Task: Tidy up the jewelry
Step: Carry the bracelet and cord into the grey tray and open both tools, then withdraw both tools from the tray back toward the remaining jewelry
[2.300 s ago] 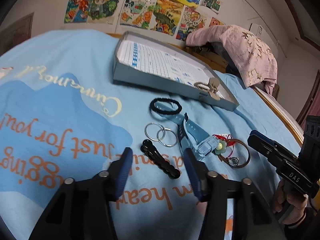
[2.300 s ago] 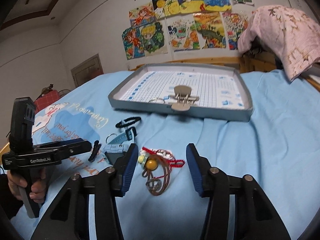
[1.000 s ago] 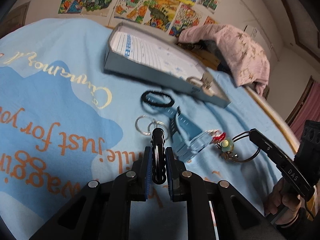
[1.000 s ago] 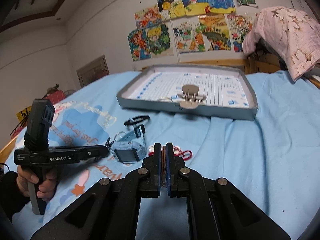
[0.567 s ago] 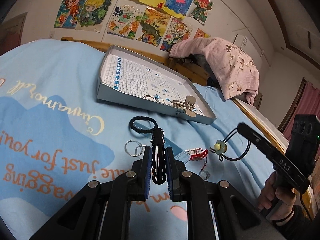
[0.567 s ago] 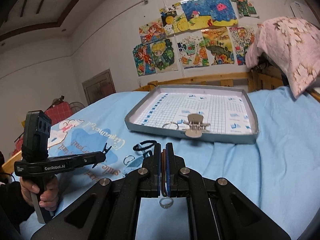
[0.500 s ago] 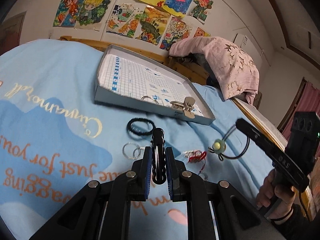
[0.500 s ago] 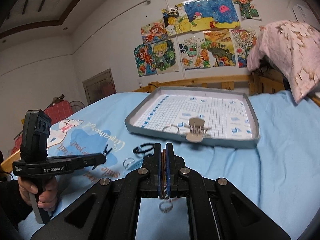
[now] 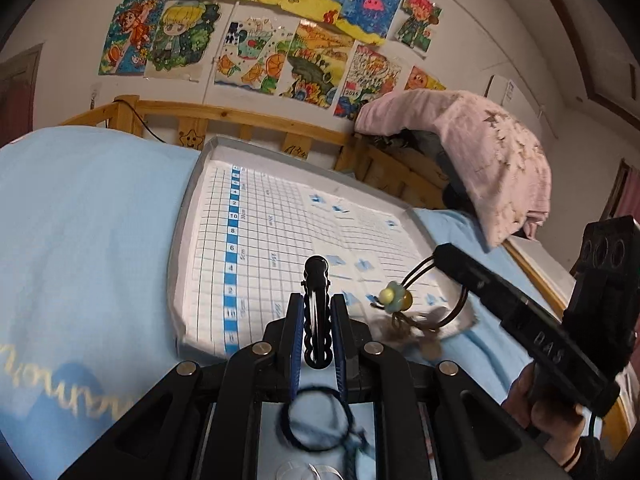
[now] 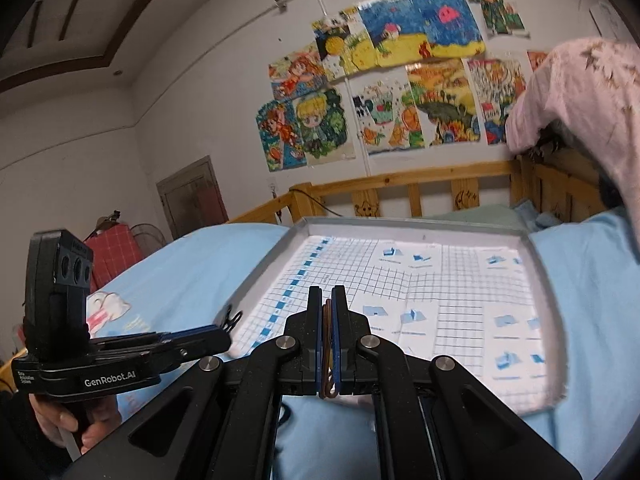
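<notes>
Hair clip [image 9: 316,312] clamped in left hand-held gripper [image 9: 316,322].

The blurred tan hair claw [image 9: 428,330] by the tray's near rim [image 9: 208,346] shows no detail. The black hair tie [image 9: 316,420] is partly hidden behind the left gripper's [image 9: 316,320] frame. In the right wrist view, the brown cord [image 10: 329,344] disappears between pads [image 10: 316,320], its bead hidden.

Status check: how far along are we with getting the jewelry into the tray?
Already in the tray: a tan hair claw near its front edge, blurred. In hand: the left gripper is shut on a black hair clip, and the right gripper is shut on a beaded bracelet, both over the tray. Left: a black hair tie on the bedsheet.
</notes>
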Demonstrator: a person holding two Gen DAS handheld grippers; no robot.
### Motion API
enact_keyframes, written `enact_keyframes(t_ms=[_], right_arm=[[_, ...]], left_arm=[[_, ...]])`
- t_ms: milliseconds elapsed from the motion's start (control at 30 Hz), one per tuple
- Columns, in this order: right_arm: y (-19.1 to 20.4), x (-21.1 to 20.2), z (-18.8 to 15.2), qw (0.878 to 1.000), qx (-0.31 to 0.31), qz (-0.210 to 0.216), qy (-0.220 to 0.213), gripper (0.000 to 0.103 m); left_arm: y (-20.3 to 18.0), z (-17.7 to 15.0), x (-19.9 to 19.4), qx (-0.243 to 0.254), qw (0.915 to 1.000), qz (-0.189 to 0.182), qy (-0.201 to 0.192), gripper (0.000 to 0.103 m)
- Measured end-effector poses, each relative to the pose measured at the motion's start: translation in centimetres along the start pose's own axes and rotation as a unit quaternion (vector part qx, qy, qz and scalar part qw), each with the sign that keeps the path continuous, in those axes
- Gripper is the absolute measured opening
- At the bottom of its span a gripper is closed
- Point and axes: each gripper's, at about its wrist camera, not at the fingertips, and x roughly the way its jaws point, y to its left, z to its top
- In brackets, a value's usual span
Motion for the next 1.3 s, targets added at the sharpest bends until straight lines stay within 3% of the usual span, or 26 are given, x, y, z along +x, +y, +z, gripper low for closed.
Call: enact_keyframes(t_ms=[200, 600, 700, 767, 800, 867, 900, 1000, 1033, 1067, 1100, 1133, 1167, 1300], right_arm=[[-0.3, 4.5, -1.5, 0.999, -0.003, -0.015, 0.040, 0.004], [-0.3, 4.0, -2.1, 0.998, -0.010, -0.035, 0.044, 0.005], [-0.3, 3.0, -1.5, 0.999, -0.010, -0.039, 0.032, 0.005], [-0.3, 2.2, -1.1, 0.999, -0.010, -0.041, 0.026, 0.008], [-0.3, 1.8, -0.9, 0.999, -0.010, -0.042, 0.023, 0.011], [-0.2, 0.8, -0.6, 0.999, -0.009, -0.045, 0.017, 0.035], [-0.1, 0.1, -0.5, 0.999, -0.009, -0.046, 0.009, 0.041], [0.4, -2.4, 0.0, 0.998, -0.013, -0.051, -0.015, 0.045], [0.5, -3.2, 0.1, 0.998, -0.014, -0.052, -0.021, 0.049], [0.7, -4.2, 0.2, 0.998, -0.013, -0.053, -0.029, 0.061], [0.9, -5.4, 0.3, 0.998, -0.013, -0.056, -0.040, 0.071], [1.2, -6.6, 0.4, 0.997, -0.015, -0.058, -0.052, 0.090], [1.5, -8.0, 0.4, 0.996, -0.018, -0.059, -0.066, 0.100], [2.6, -12.2, 0.3, 0.993, -0.026, -0.061, -0.097, 0.101]], left_arm=[[1.4, -0.9, 2.9, -0.012, 0.9995, 0.004, 0.028, 0.013], [2.1, -1.2, 2.8, -0.030, 0.9987, 0.019, 0.035, 0.014], [2.0, -1.2, 1.8, -0.033, 0.9989, 0.023, 0.024, 0.025], [1.5, -1.0, 0.7, -0.031, 0.9992, 0.025, 0.010, 0.039], [1.4, -0.9, 0.2, -0.030, 0.9992, 0.025, 0.005, 0.045], [0.8, -0.8, -1.3, -0.028, 0.9991, 0.028, -0.017, 0.066], [0.5, -0.8, -2.1, -0.026, 0.9988, 0.030, -0.029, 0.067], [-0.7, -0.8, -4.6, -0.010, 0.9979, 0.035, -0.054, 0.080], [-1.3, -0.9, -5.9, -0.006, 0.9964, 0.045, -0.072, 0.093], [-1.7, -1.2, -7.0, -0.003, 0.9945, 0.052, -0.091, 0.103], [-2.0, -1.4, -8.0, -0.002, 0.9922, 0.057, -0.111, 0.103], [-2.4, -1.6, -9.2, 0.000, 0.9898, 0.062, -0.128, 0.103], [-2.8, -1.9, -10.2, 0.003, 0.9883, 0.066, -0.137, 0.103], [-4.4, -2.6, -13.5, 0.009, 0.9839, 0.076, -0.162, 0.103]])
